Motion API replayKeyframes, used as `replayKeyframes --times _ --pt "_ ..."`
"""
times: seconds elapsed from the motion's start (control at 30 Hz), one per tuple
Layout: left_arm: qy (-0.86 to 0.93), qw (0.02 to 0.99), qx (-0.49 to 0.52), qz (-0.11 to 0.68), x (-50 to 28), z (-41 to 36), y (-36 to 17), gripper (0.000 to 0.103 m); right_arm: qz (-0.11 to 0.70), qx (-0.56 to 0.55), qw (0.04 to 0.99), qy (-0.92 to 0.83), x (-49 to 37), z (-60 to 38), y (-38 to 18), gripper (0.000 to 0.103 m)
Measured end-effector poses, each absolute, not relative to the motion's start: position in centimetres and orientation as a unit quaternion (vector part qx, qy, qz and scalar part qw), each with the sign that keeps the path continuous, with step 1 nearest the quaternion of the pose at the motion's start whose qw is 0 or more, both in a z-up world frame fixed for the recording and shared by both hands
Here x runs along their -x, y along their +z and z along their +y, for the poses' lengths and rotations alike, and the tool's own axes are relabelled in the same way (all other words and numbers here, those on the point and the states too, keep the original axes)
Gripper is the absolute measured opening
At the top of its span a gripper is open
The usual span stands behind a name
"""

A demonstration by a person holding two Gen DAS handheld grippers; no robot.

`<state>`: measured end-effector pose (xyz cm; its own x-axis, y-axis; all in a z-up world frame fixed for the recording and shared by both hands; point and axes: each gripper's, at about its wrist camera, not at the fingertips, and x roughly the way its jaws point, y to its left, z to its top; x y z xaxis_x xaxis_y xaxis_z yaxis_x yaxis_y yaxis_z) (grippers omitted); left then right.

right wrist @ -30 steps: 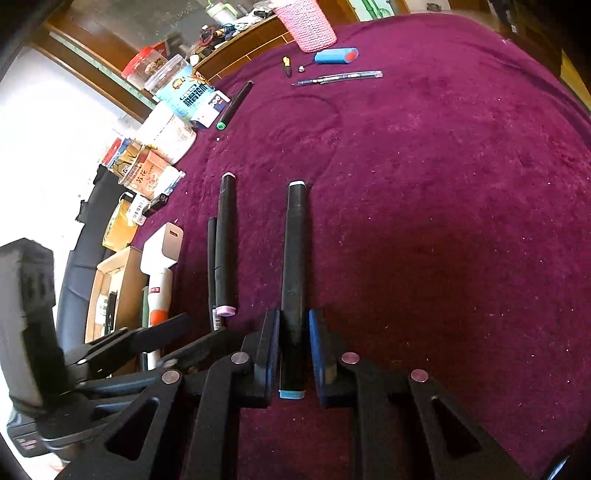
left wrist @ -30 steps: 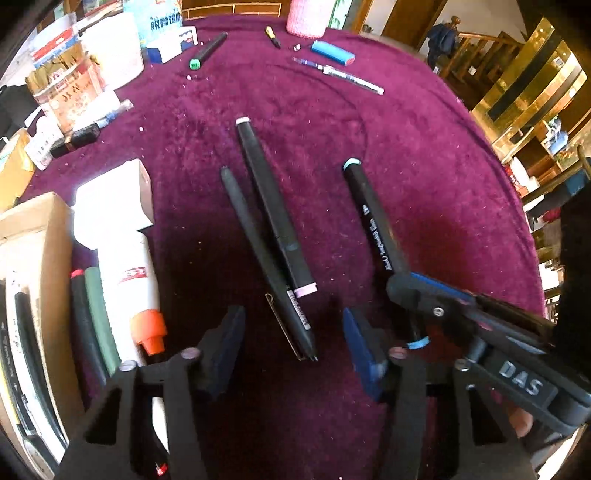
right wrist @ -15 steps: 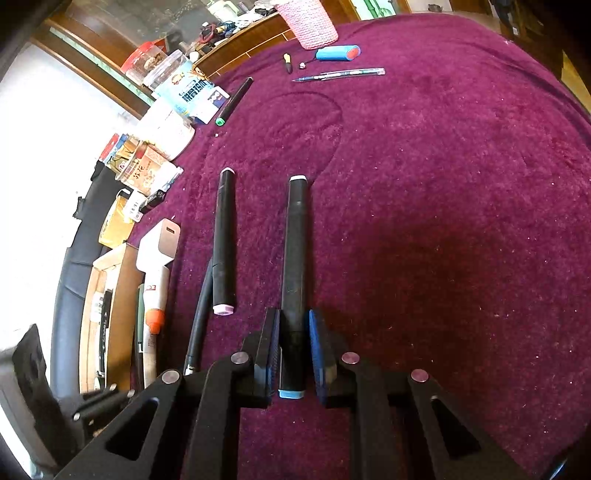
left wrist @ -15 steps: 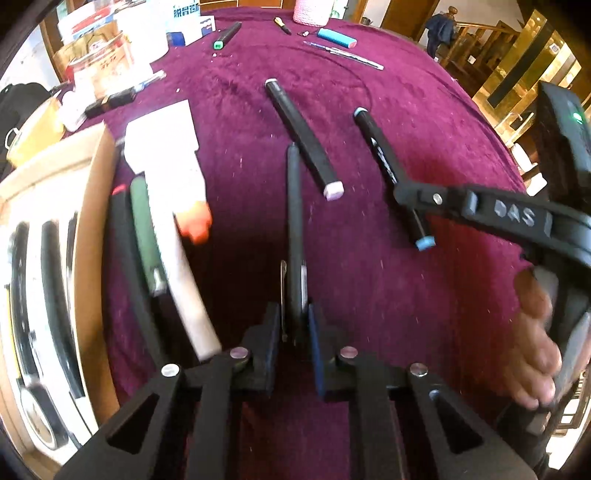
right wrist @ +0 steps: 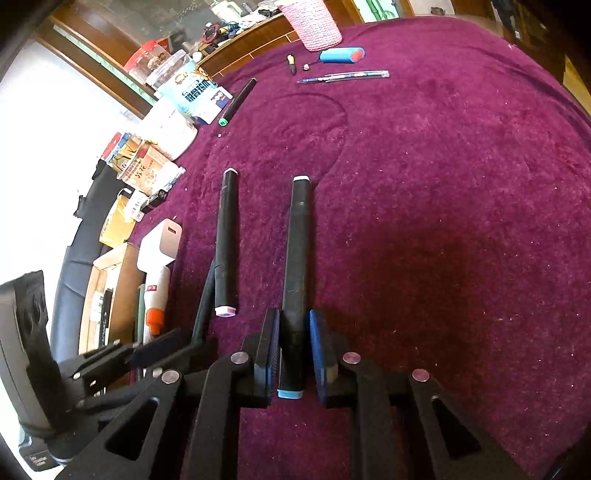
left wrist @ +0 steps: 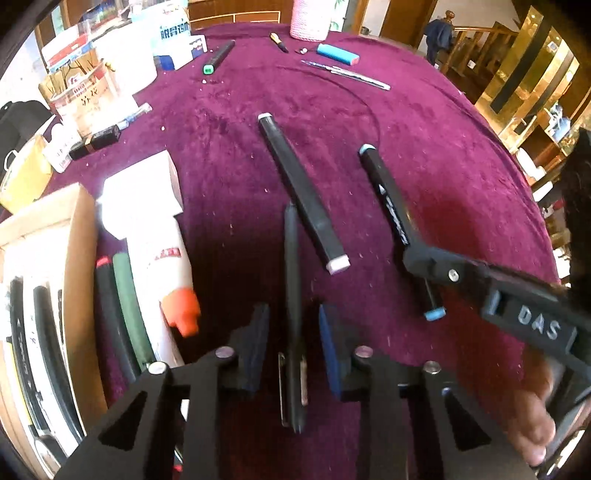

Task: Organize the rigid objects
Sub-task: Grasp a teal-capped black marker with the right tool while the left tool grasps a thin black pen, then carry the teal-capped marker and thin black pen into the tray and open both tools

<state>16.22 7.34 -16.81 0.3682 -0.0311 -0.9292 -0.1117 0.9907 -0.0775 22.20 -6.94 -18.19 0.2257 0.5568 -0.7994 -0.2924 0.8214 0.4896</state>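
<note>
A cardboard box [left wrist: 74,236] with dark pens in it lay far to the left of the left tongs [left wrist: 293,325]. Between box and tongs lay a dark pen with a red end, a green pen [left wrist: 125,295] and a white tube with an orange cap [left wrist: 159,251], side by side on the purple-covered desk [left wrist: 443,147].

The left tongs were closing, pads still apart. A slim black clip pen [left wrist: 291,258] lay flat on the desk between them, with a gap on each side, its far end running straight ahead of the tips. Just right of that far end, nearly touching it, lay a black marker with a pink cap [left wrist: 303,192], slanting away to the left.

Further right, the right tongs [right wrist: 293,332] were clamped on a black marker with a blue cap [right wrist: 297,258]. The blue cap sat behind the pads and the long body ran forward along the desk. A person's hand [left wrist: 532,417] showed on the right gripper's handle, at the lower right of the left wrist view.

Well ahead of both tongs, at the far side of the desk, lay a green-tipped marker [left wrist: 218,57], a pink knitted cup [left wrist: 308,18], a blue cylinder with a red end [left wrist: 338,53] and a clear ballpoint pen [left wrist: 347,72].
</note>
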Motion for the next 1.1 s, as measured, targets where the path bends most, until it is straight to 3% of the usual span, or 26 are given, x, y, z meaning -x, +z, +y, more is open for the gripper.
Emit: replayKeyframes --times 0.07,0.37,0.47,0.53,0.67,0.9,1.1 --pt "0.034 0.828 0.056 0.557 -16.2 7.4 -16.8 0.01 0.558 -0.116 0.775 0.274 -22.2 -6.9 -18.2 0.017" --pt "0.013 0.827 0.124 0.548 -12.7 8.8 -15.9 0.009 0.536 -0.061 0.801 0.259 -21.6 -5.3 -17.7 0.019" --pt "0.006 0.833 0.148 0.533 -10.0 9.2 -14.5 0.009 0.519 -0.028 0.816 0.254 -21.3 -4.2 -17.6 0.026" --pt "0.0 0.835 0.161 0.527 -8.0 9.6 -13.6 0.009 0.506 0.001 0.826 0.248 -21.1 -3.3 -17.6 0.026" --pt "0.003 0.844 0.168 0.51 -4.4 10.8 -11.9 0.009 0.48 0.052 0.848 0.22 -20.3 -2.3 -17.7 0.015" --pt "0.021 0.86 0.203 0.468 1.2 15.0 -9.9 0.009 0.514 0.007 0.835 0.197 -19.7 -2.9 -16.8 0.014" --pt "0.054 0.869 0.204 0.448 4.1 18.0 -9.1 0.009 0.474 -0.059 0.838 0.264 -11.4 -1.9 -11.2 0.015"
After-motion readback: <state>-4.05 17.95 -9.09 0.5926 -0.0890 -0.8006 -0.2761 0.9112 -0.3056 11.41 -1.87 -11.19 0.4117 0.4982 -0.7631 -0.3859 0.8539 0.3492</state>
